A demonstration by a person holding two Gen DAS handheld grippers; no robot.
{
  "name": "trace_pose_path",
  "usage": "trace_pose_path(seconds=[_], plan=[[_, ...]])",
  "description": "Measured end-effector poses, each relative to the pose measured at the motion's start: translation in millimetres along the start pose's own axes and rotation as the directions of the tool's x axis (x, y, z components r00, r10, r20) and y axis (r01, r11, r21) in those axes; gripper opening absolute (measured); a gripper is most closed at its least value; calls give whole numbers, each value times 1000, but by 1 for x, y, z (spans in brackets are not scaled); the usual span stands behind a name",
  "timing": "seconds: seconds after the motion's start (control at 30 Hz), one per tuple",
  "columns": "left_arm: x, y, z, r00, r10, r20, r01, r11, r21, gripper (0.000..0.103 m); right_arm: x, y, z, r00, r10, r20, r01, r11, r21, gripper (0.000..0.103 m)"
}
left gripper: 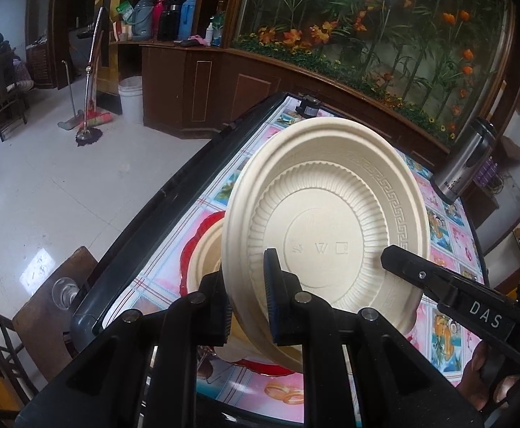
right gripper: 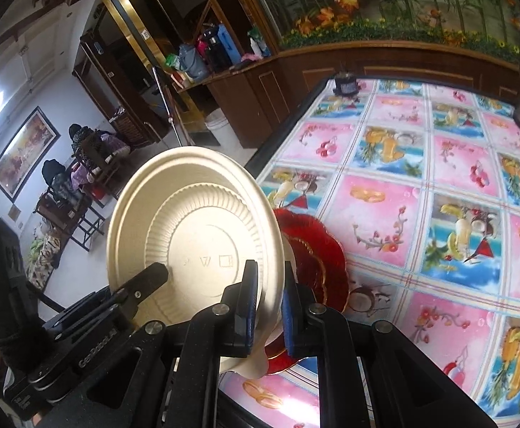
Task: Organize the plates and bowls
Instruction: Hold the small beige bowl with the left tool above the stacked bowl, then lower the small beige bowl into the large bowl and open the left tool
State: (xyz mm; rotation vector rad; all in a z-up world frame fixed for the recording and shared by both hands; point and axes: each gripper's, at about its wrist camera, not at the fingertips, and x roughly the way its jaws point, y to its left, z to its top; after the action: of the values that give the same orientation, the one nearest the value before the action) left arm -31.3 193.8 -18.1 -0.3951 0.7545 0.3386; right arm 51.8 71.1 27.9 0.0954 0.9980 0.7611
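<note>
Nearest to you, the left gripper (left gripper: 249,306) is clenched on the rim of a cream plate (left gripper: 331,235). The blue pads (left gripper: 270,296) press the rim from both sides. In the left wrist view, the plate stands on edge, tilted, with its ribbed underside facing the camera.

The right gripper (right gripper: 270,306) is likewise clamped on the rim of a cream plate (right gripper: 188,235), also held on edge with its underside towards the camera. Each view shows the other gripper's black finger lying against the plate's underside; you cannot tell from these views whether both grippers hold one plate or two.

Just behind the held plate, a red scalloped plate (right gripper: 317,260) lies on the worktop (right gripper: 420,178) near its close edge, with a cream bowl (left gripper: 206,260) on it.

The worktop carries a pink and blue fruit-patterned cloth. Further back, a steel flask (left gripper: 467,164) stands near the right edge and a small dark object (right gripper: 345,87) sits at the far edge.

Beyond the worktop, a wooden cabinet (left gripper: 195,82) and a glass panel of artificial flowers (left gripper: 384,35) line the wall.
</note>
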Motion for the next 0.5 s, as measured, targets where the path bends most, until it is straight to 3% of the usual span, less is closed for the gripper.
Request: trace_pose_path(seconds=[0.5], plan=[[10,5,-3,1000,27,-11,-27,1000,-4,13,16,6,-4,999,-32,-32,32,999,-7,12]])
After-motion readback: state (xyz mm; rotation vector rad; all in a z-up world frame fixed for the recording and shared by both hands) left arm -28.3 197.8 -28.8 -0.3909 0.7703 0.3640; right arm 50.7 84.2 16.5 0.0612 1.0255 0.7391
